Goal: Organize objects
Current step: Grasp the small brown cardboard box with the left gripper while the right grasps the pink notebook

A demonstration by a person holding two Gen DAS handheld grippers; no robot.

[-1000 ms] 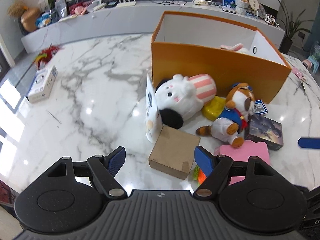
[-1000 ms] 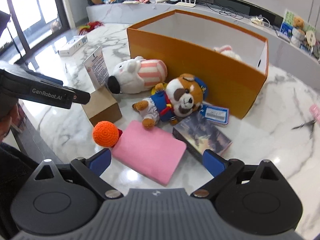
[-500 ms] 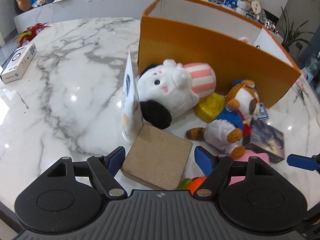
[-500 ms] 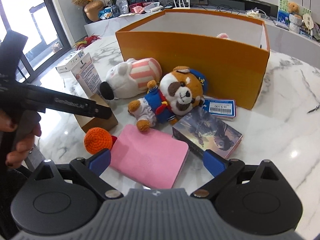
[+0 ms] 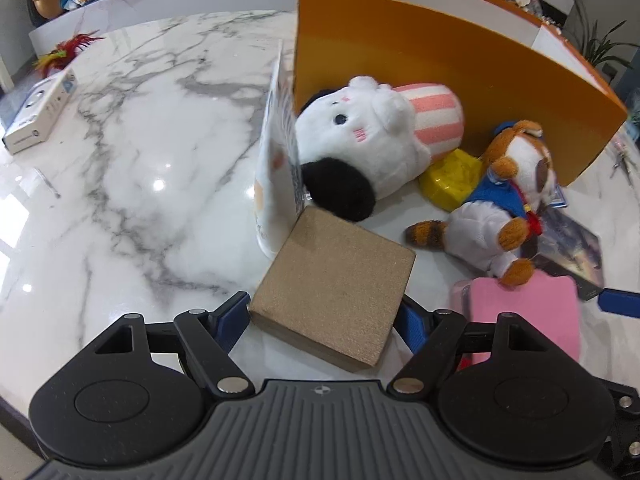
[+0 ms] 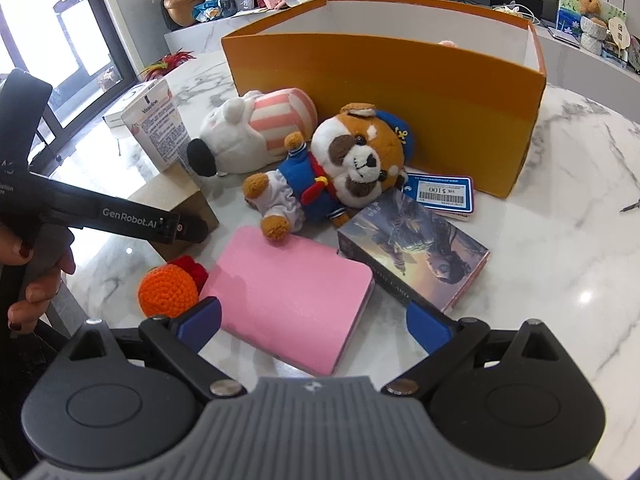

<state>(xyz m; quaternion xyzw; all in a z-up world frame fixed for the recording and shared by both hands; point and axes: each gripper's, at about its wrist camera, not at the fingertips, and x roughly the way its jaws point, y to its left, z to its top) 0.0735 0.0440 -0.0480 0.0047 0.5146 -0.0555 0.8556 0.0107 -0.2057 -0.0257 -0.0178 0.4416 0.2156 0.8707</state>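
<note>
Between the spread fingers of the left tool [image 5: 322,318], a brown box [image 5: 334,288] awaits clamping, then lifting into the orange bin [image 5: 440,64].

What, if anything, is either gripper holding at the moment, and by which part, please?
Nothing is held. The left gripper is open around the brown box, apart from its sides; the right gripper is open over the pink notebook.

The brown box [image 5: 334,288] hides the inner tips of the left gripper [image 5: 324,318], so I cannot tell if they touch it. At 3 o'clock, the pink pad [image 5: 528,312] is blurry. The orange box [image 6: 384,92] hides most of a pink thing [image 6: 447,43] at 12 o'clock. The hand [image 6: 28,276] is cut off at 9 o'clock.
</note>
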